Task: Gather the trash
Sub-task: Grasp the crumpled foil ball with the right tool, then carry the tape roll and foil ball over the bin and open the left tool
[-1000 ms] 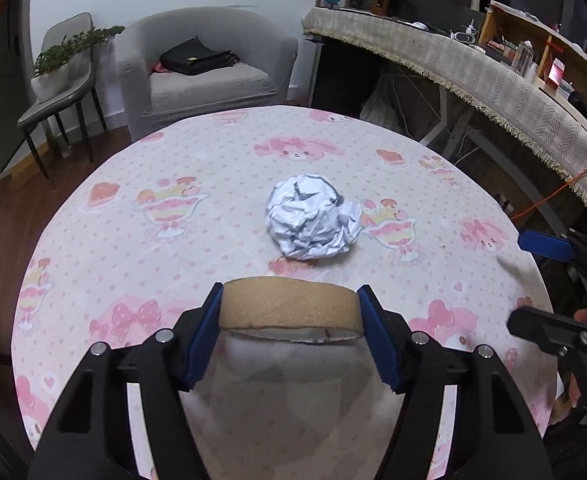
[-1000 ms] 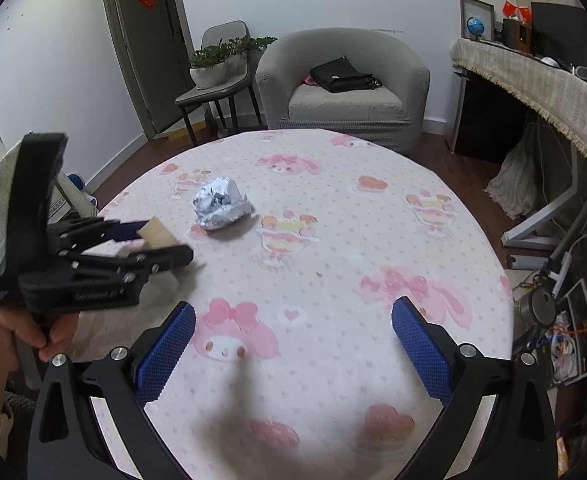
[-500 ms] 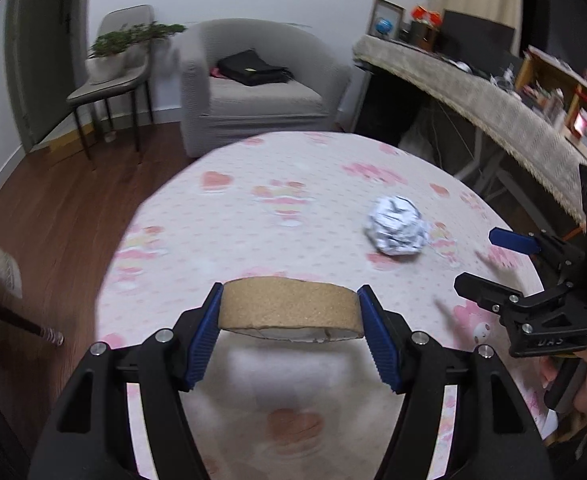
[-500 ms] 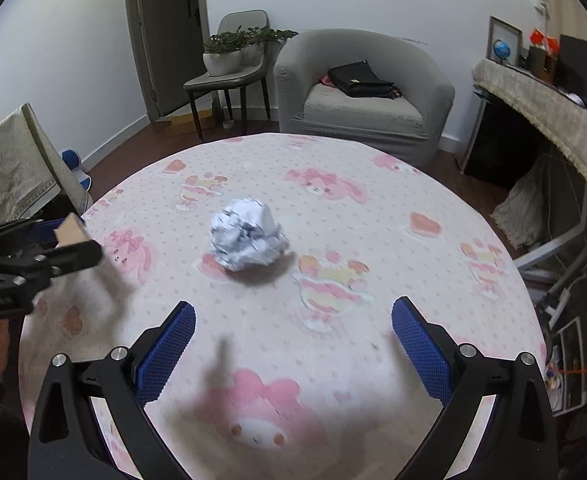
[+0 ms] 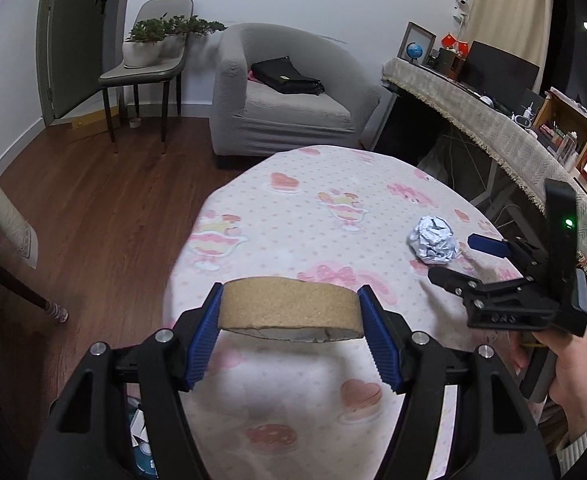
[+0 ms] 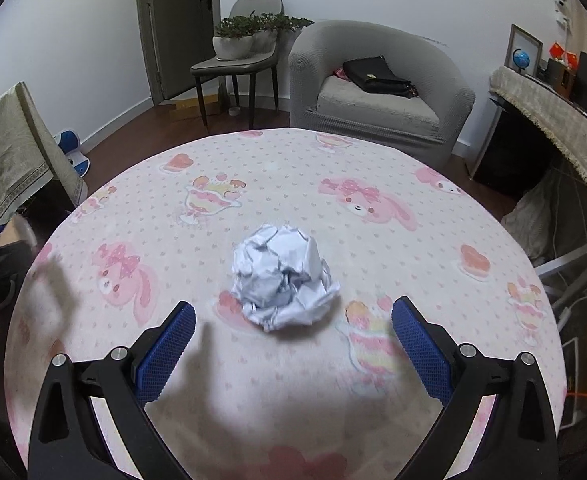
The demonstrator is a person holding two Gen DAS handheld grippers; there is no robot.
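Both hand-held grippers: left [image 5: 291, 312] clamps a cork ring [image 5: 291, 307] near the table edge [image 5: 181, 256]; right [image 6: 293, 332] gapes wide before crumpled paper [image 6: 283, 278].

No text, label, brand or number can be read with certainty in either view. The body of the right gripper [image 5: 489, 260], seen from the left wrist camera, carries small raised letters, too blurred to make out. Red paper decorations hang on the wall and the door [image 6: 181, 20], their characters not legible
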